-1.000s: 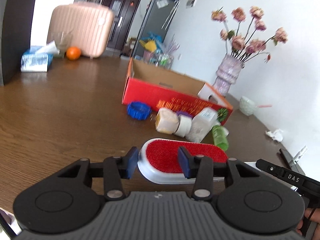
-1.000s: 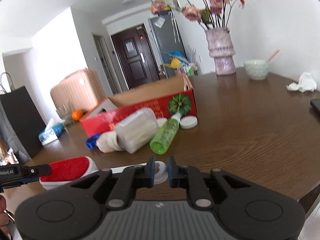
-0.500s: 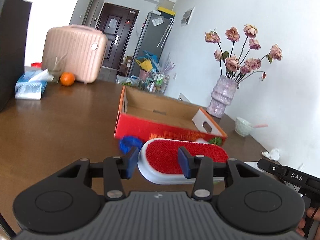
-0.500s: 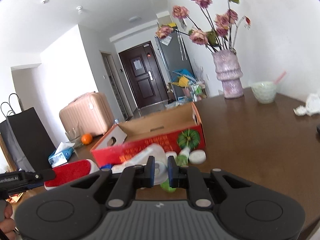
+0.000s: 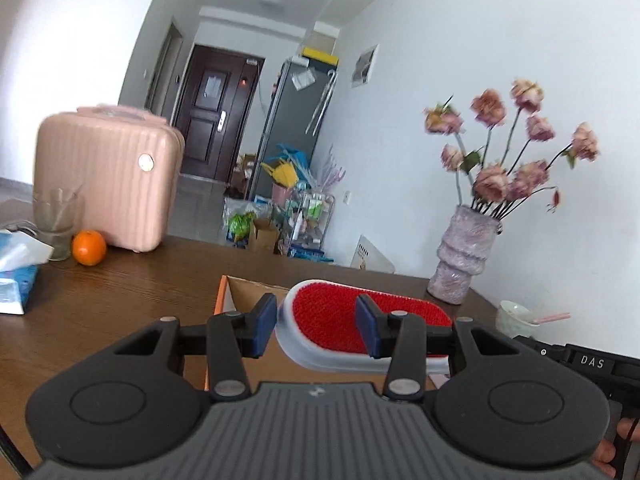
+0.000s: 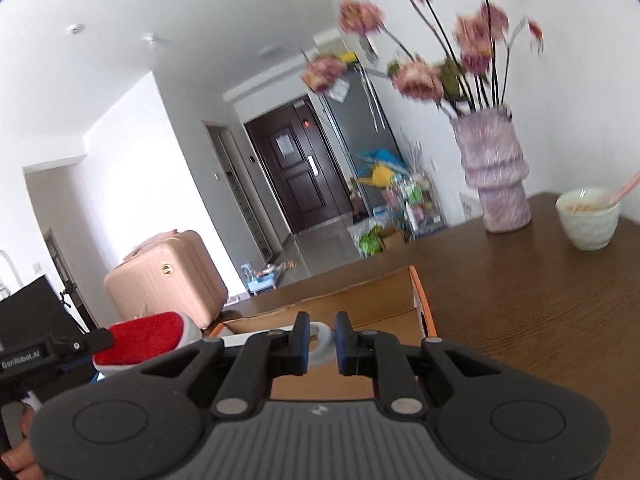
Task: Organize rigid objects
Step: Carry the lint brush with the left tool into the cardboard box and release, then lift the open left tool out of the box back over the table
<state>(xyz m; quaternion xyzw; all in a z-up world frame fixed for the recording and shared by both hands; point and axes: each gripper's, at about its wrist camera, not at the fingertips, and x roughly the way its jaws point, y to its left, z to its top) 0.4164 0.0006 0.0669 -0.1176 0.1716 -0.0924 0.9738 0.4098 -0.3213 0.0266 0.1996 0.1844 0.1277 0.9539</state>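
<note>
Both grippers hold one red-and-white lint brush. My left gripper (image 5: 316, 330) is shut on the brush's red padded head (image 5: 332, 312). My right gripper (image 6: 322, 340) is shut on its white ring handle (image 6: 322, 344). The red head also shows at the left of the right wrist view (image 6: 148, 340). The brush hangs in the air over the open orange cardboard box (image 5: 228, 292), whose rim and inside wall show in the right wrist view (image 6: 420, 304). The other loose objects on the table are hidden.
A pink vase of flowers (image 6: 496, 176) and a white bowl (image 6: 588, 216) stand on the brown table (image 6: 540, 300) at the right. An orange (image 5: 89, 247), a glass (image 5: 58, 220), a tissue pack (image 5: 16, 276) and a pink suitcase (image 5: 104, 184) are at the far left.
Both grippers have lifted the brush off the table and carried it forward over the box. The bottles and blue cap by the box front have dropped out of view.
</note>
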